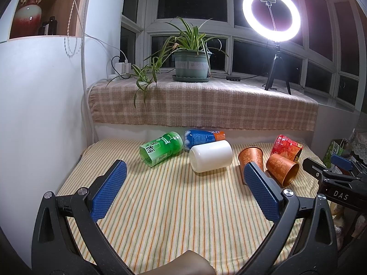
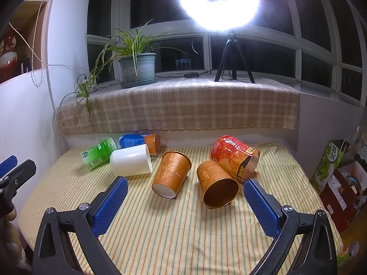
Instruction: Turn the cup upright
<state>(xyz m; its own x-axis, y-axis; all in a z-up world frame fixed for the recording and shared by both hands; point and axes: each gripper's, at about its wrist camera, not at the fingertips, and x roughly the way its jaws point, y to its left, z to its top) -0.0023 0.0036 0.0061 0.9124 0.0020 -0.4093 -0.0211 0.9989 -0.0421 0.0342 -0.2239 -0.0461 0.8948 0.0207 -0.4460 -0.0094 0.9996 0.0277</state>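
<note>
Lying on their sides across the striped cloth [image 2: 183, 240]: six cups, none upright; white cup [image 2: 130, 162] at left centre, mouth to the right, touching the green cup [image 2: 98, 153] and blue cup [image 2: 140, 141] behind it; two orange cups in the middle, the left orange cup [image 2: 172, 171] base toward the camera, the right orange cup [image 2: 216, 183] mouth toward the camera and leaning against the red cup [image 2: 234, 155]; which cup the task means cannot be told, the orange pair lying nearest the right gripper [image 2: 185, 204]. Handling, by judgement: paper or thin plastic, light, empty as far as the one visible mouth shows; walls likely to dent under a hard squeeze; printed surfaces possibly slick; round bodies liable to roll on the cloth; best taken across the mid-wall with a gentle grip, or by the rim where the open mouth faces forward. Right gripper: jaws wide apart, holding nothing, short of the orange pair. Left gripper [image 1: 183, 192]: jaws wide apart, empty, facing the white cup from well back. Hidden or unclear: contents of five cups; far side of the blue cup; the left orange cup partly masked by a finger in the left view; ring light [image 2: 218, 0] blown out by glare; boxes [image 2: 339, 178] at right cut off by the frame edge.
</note>
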